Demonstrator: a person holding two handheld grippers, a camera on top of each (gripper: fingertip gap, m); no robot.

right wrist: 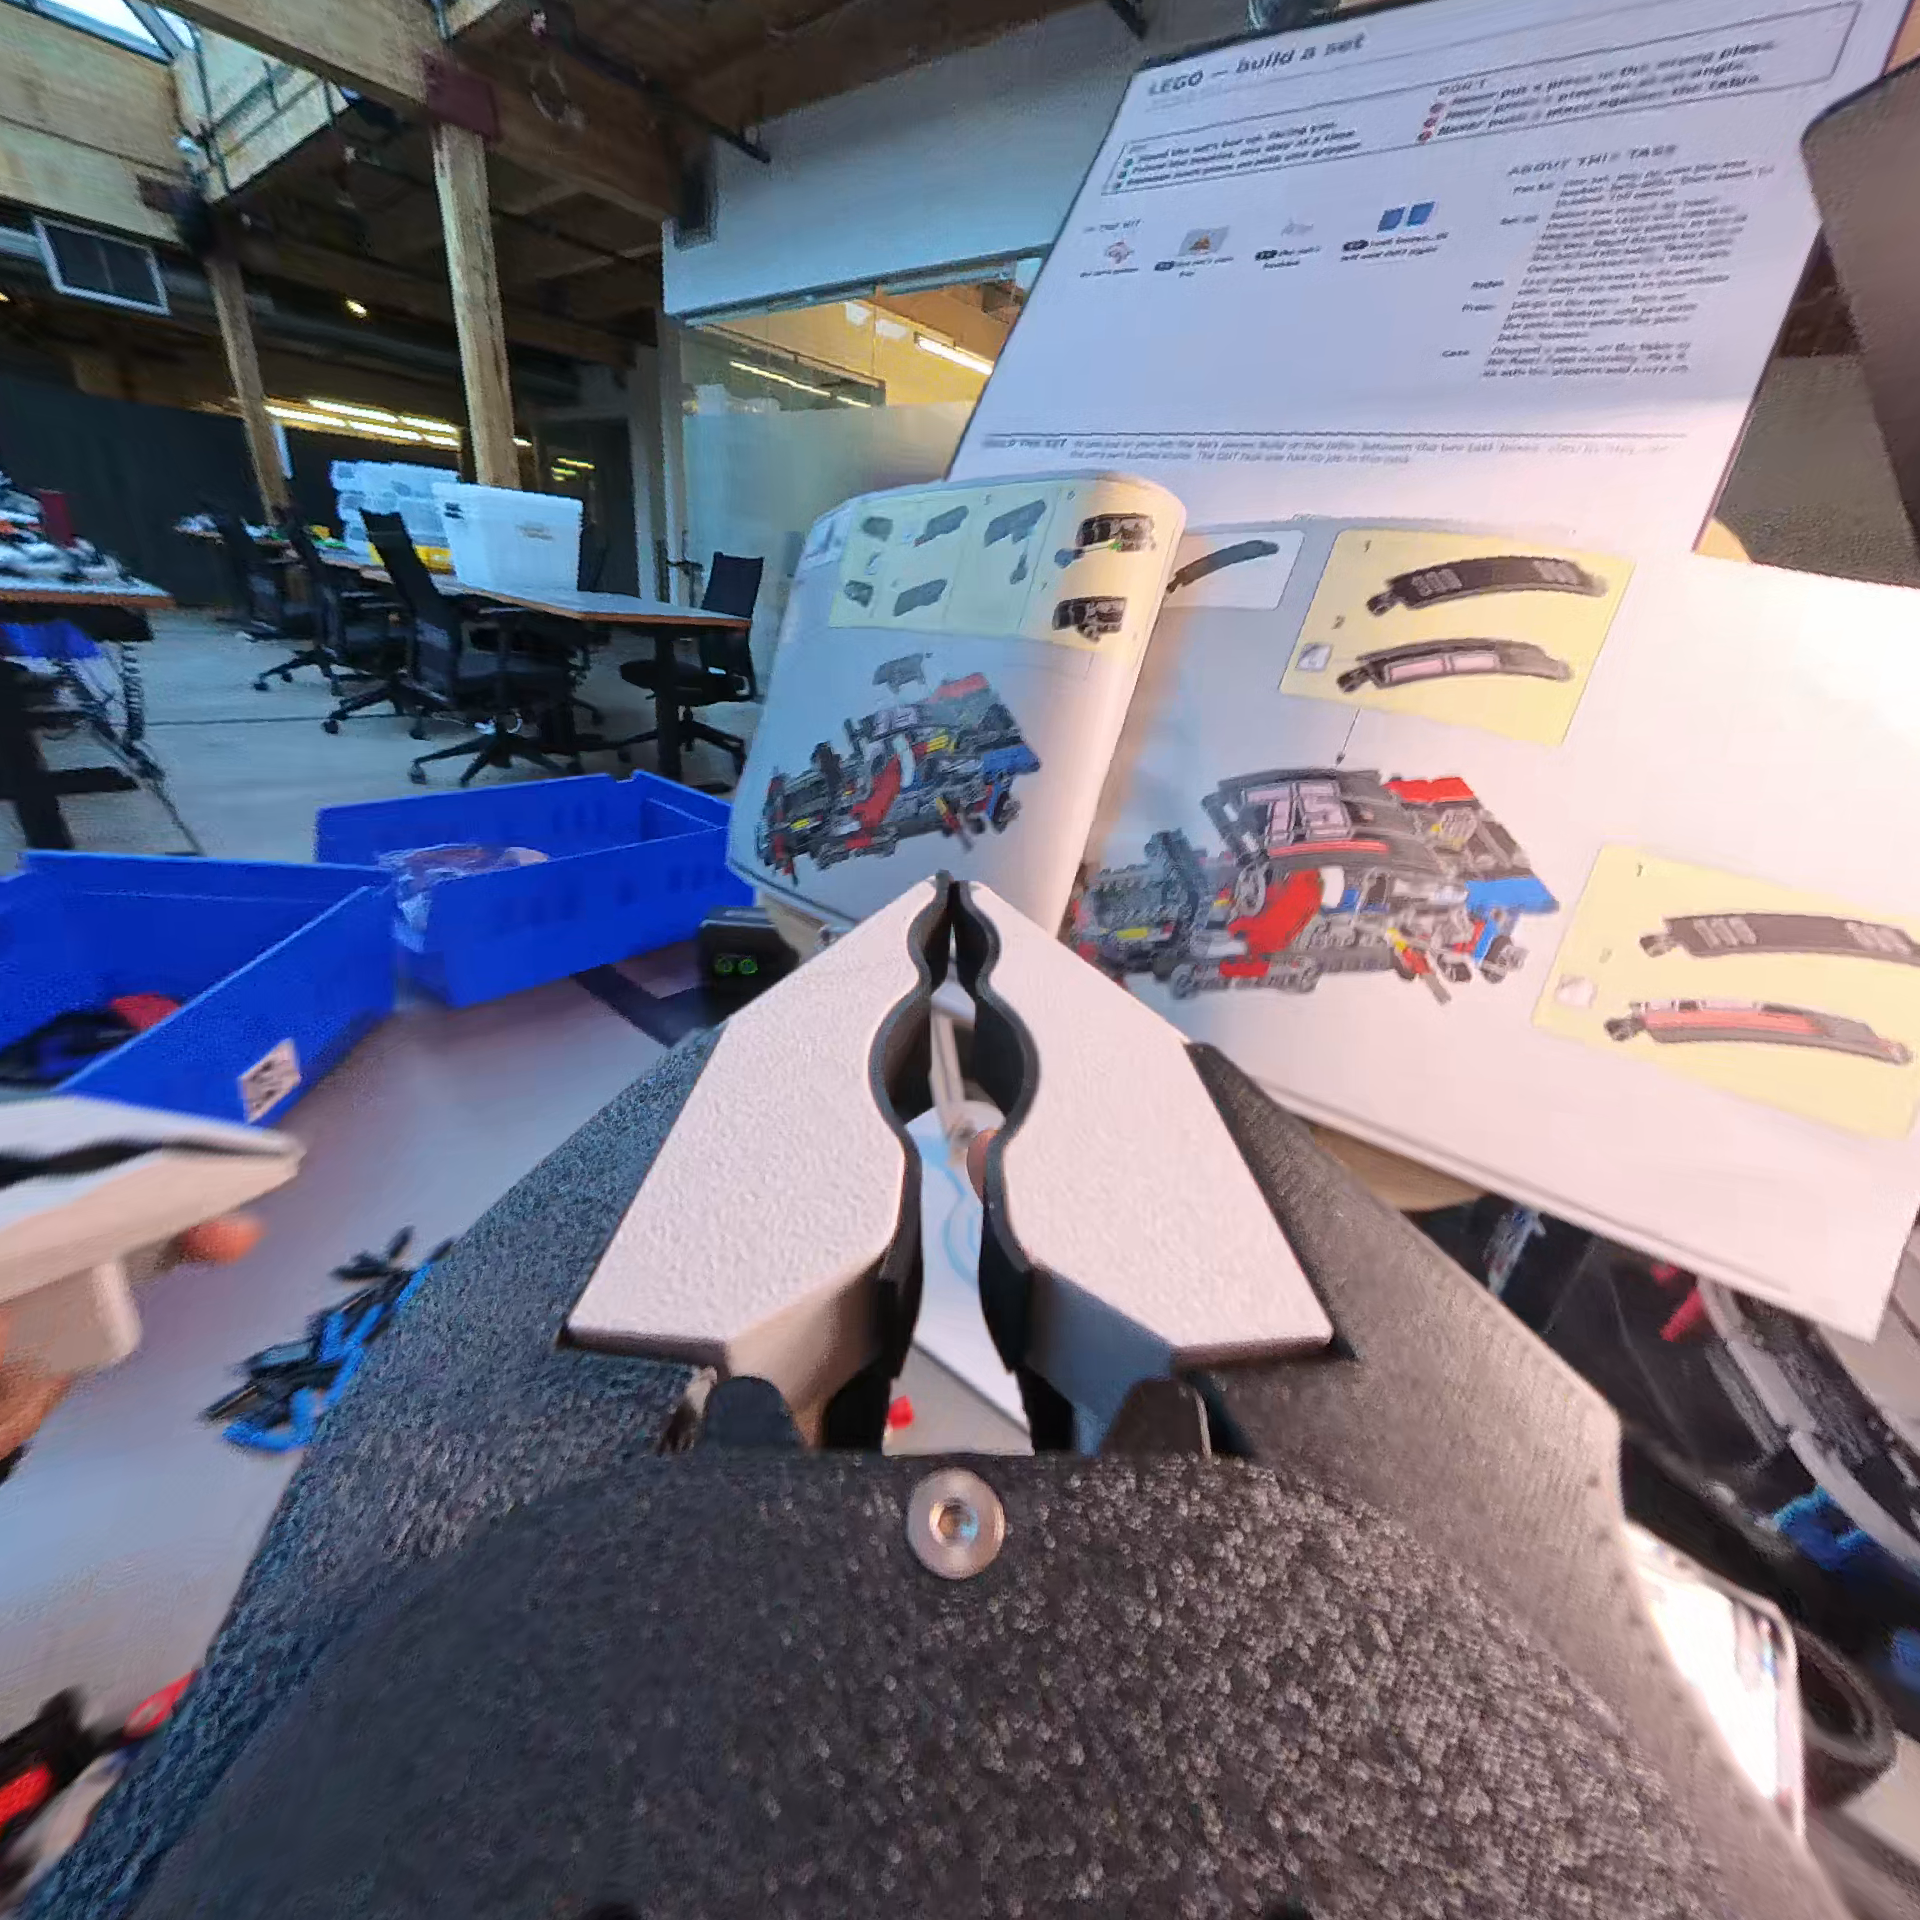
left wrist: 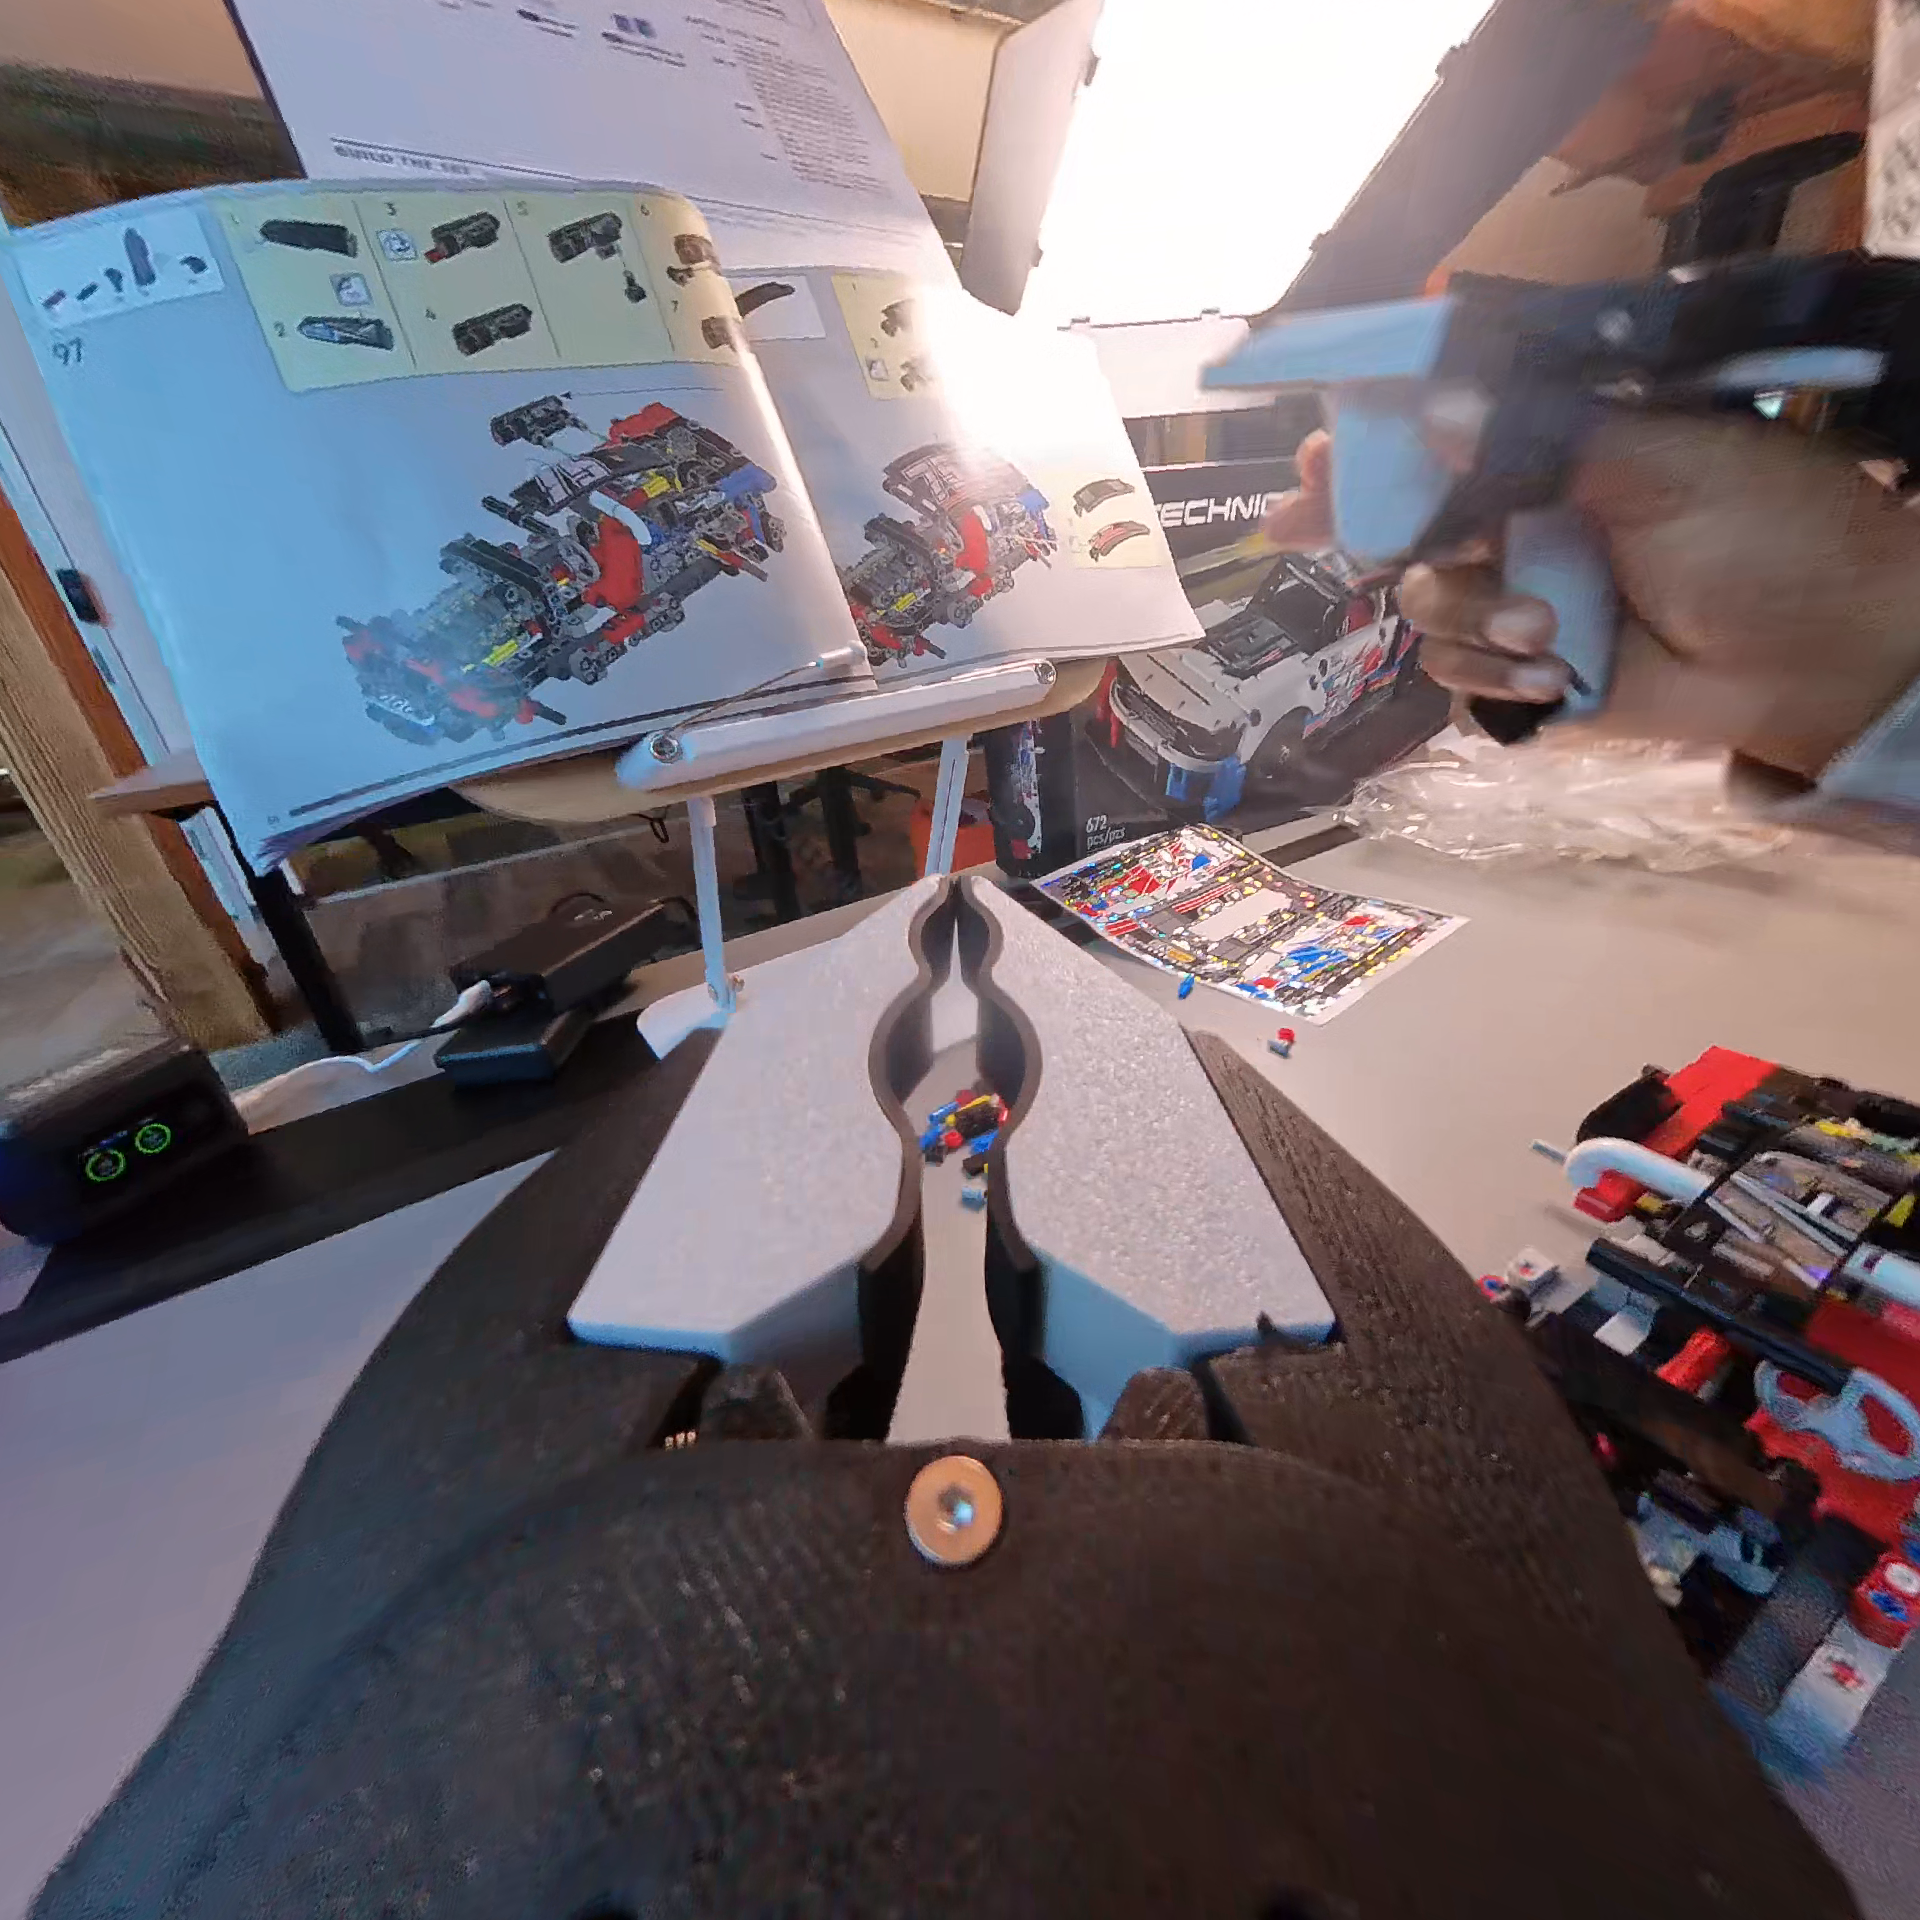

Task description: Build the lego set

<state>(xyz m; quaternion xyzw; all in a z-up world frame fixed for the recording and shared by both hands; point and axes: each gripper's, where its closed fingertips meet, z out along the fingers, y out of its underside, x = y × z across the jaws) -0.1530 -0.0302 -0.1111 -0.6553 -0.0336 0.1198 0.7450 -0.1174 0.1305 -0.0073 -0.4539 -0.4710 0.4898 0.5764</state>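
Observation:
My left gripper [left wrist: 954, 883] is shut, its pads meeting with nothing between them, raised above the grey table [left wrist: 1621, 997]. My right gripper [right wrist: 952, 885] is shut too, with nothing between its pads, and points at the open instruction booklet [right wrist: 1351, 831]. It also shows blurred at the upper right of the left wrist view [left wrist: 1351, 416], held by a hand. The partly built red and black car model [left wrist: 1756, 1247] lies on the table at the right. A small pile of loose pieces [left wrist: 961, 1127] lies on the table below my left fingers. The booklet [left wrist: 468, 520] rests on a white stand [left wrist: 831, 717].
A sticker sheet [left wrist: 1247, 935] lies on the table, with two small loose pieces [left wrist: 1283, 1039] near it. The set's box [left wrist: 1247, 675] and clear plastic bags [left wrist: 1558, 810] stand behind. Two blue bins [right wrist: 540, 873] and scattered black and blue pieces [right wrist: 312, 1351] are to the left. The tips of one gripper are about 20 centimeters away from the tips of the other.

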